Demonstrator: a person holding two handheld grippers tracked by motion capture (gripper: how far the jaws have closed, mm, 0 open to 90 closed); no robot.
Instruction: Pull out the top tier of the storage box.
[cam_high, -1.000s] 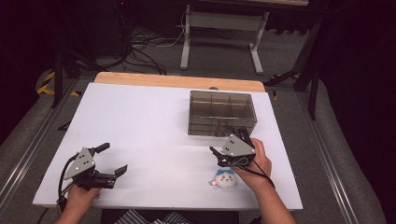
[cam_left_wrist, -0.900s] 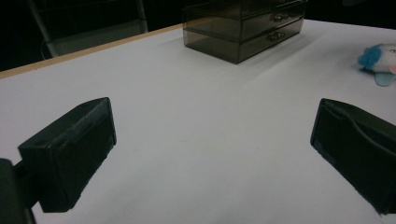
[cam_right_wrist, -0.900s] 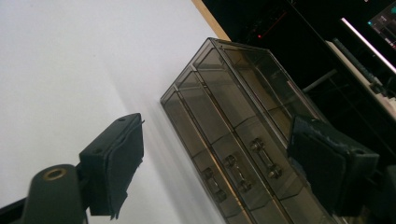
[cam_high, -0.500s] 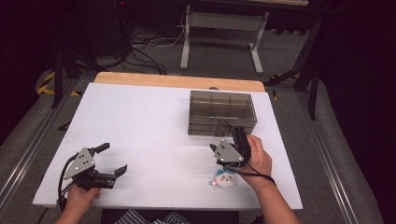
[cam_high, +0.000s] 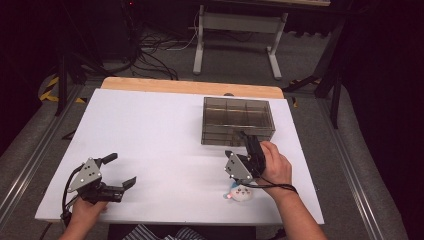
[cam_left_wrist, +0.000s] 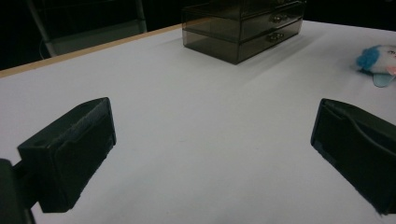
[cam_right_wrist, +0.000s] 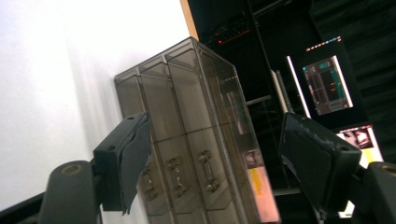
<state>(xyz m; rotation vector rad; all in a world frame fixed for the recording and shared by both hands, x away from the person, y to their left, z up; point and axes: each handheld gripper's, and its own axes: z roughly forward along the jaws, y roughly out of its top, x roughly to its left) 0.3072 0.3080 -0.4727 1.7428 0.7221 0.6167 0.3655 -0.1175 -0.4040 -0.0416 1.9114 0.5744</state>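
Drawer box (cam_high: 238, 120) sits far right on our white counter (cam_high: 150, 135); our right gripper (cam_high: 248, 145) points at its near face, fingers apart and just been closing, nothing between them. Our left gripper (cam_high: 119, 171), near left, holds its fingers wide apart.

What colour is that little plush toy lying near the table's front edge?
The plush toy is white with blue parts and a bit of pink, clearest in the left gripper view.

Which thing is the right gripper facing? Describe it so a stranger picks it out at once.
On the white table, look toward the far right part. There stands a smoky see-through drawer box, just beyond the right gripper. Unlike the small blue-and-white plush toy near the front edge, it is rigid, boxy and has little drawer handles.
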